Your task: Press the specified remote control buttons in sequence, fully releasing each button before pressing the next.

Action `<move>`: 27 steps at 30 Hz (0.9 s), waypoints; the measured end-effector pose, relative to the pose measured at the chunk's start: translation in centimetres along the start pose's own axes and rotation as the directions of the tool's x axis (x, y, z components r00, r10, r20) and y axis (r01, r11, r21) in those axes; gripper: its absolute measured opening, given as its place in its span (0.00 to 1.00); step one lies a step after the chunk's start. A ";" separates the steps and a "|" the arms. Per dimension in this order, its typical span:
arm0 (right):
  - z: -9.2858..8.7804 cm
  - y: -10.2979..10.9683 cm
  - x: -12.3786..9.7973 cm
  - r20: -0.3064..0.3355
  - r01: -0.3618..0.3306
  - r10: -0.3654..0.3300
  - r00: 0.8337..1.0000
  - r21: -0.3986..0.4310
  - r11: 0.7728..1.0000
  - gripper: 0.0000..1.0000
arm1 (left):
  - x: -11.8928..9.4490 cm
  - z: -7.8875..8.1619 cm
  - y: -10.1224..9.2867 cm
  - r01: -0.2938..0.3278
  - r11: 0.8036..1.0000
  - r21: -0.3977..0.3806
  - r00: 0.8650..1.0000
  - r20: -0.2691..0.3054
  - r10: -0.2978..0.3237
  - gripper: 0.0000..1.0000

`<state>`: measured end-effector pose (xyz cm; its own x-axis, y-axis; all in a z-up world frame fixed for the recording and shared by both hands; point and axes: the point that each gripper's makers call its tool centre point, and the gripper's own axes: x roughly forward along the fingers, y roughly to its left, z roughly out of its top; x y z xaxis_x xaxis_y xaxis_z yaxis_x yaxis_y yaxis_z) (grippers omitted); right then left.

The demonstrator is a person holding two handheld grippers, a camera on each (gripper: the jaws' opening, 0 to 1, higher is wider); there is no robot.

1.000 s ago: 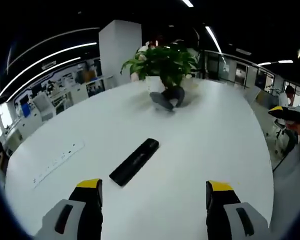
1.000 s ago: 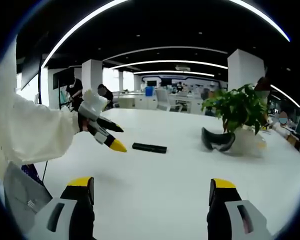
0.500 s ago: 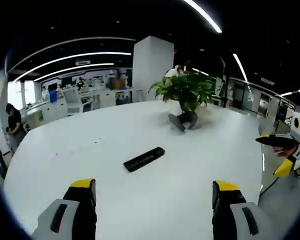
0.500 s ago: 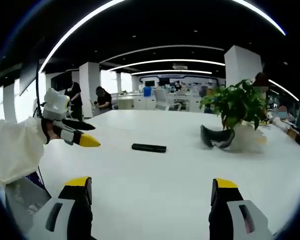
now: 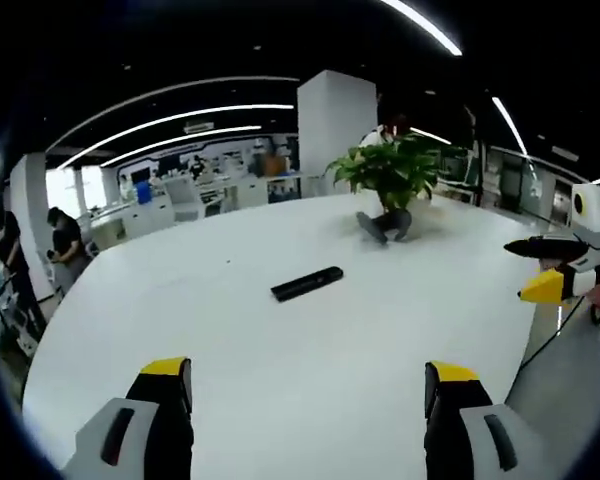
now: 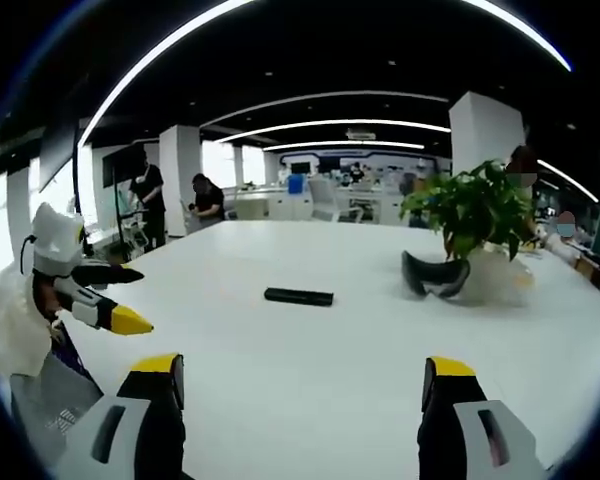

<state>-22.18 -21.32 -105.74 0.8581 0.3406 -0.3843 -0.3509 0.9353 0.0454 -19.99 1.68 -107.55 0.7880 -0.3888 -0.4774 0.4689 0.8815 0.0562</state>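
Two hand-held grippers, both spread wide and empty: left hand-held gripper (image 5: pixel 308 385), right hand-held gripper (image 6: pixel 302 385). Well ahead of each, flat on the white counter (image 5: pixel 280 360), one slim black remote control (image 5: pixel 307 284), apart from the dark goggles (image 6: pixel 434 278) and potted plant (image 6: pixel 470 215). Probably light, rigid, prone to skating on the smooth top. Best steadied by its long edges with one pair of jaws, buttons pressed straight down with a single tip.
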 end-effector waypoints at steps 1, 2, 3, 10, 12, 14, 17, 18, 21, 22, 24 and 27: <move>0.0 0.0 0.0 0.001 -0.001 0.001 1.000 0.004 1.000 0.99 | -0.3 -0.2 0.0 -0.009 1.000 0.002 1.000 -0.006 0.009 1.00; 0.0 0.0 0.0 0.003 -0.002 0.002 1.000 0.006 1.000 0.99 | -0.8 -0.4 0.0 -0.024 1.000 0.007 1.000 0.000 0.024 1.00; 0.1 0.0 0.0 0.004 -0.004 0.004 1.000 0.007 1.000 0.99 | -1.1 -0.6 0.0 -0.033 0.999 0.011 0.999 0.003 0.033 1.00; -0.1 0.4 0.1 -0.006 -0.014 0.014 1.000 -0.012 1.000 0.99 | -2.2 -3.0 -0.5 -0.072 0.997 -0.028 0.997 -0.025 0.071 0.98; -0.2 0.3 0.2 -0.010 -0.012 0.012 1.000 -0.013 1.000 0.99 | -2.2 -3.4 -0.4 -0.088 0.996 -0.010 0.995 -0.038 0.087 0.97; -0.2 0.3 0.2 -0.013 -0.012 0.012 1.000 -0.011 1.000 0.99 | -2.0 -3.2 -0.1 -0.098 0.995 0.031 0.994 -0.040 0.099 0.97; -0.2 0.3 0.2 -0.013 -0.014 0.014 1.000 -0.006 1.000 0.99 | -2.7 -2.7 -0.6 -0.103 0.994 0.028 0.994 -0.022 0.103 0.96; -0.3 0.3 0.2 -0.016 -0.013 0.013 1.000 -0.007 1.000 0.99 | -2.9 -2.6 -0.6 -0.107 0.994 0.025 0.994 -0.014 0.108 0.96; -0.2 0.2 0.1 -0.012 -0.006 0.006 1.000 -0.007 1.000 0.99 | -3.6 -2.6 -0.2 -0.134 0.991 0.017 0.991 -0.001 0.134 0.96; -0.2 0.1 0.1 -0.011 -0.005 0.005 1.000 -0.006 1.000 0.99 | -3.8 -2.4 0.0 -0.150 0.989 0.016 0.989 0.017 0.149 0.96; -0.2 0.0 0.1 -0.010 -0.002 0.002 1.000 -0.002 1.000 0.98 | -3.6 -2.8 0.4 -0.171 0.985 0.027 0.985 0.009 0.170 0.97; -0.2 -0.1 0.1 -0.009 0.004 -0.004 1.000 0.001 1.000 0.98 | -3.4 -3.6 0.3 -0.177 0.982 0.068 0.983 -0.029 0.180 0.96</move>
<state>-22.16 -21.41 -105.96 0.8562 0.3358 -0.3926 -0.3470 0.9368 0.0445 -24.00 4.23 -109.06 0.8477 -0.2162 -0.4845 0.3477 0.9161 0.1995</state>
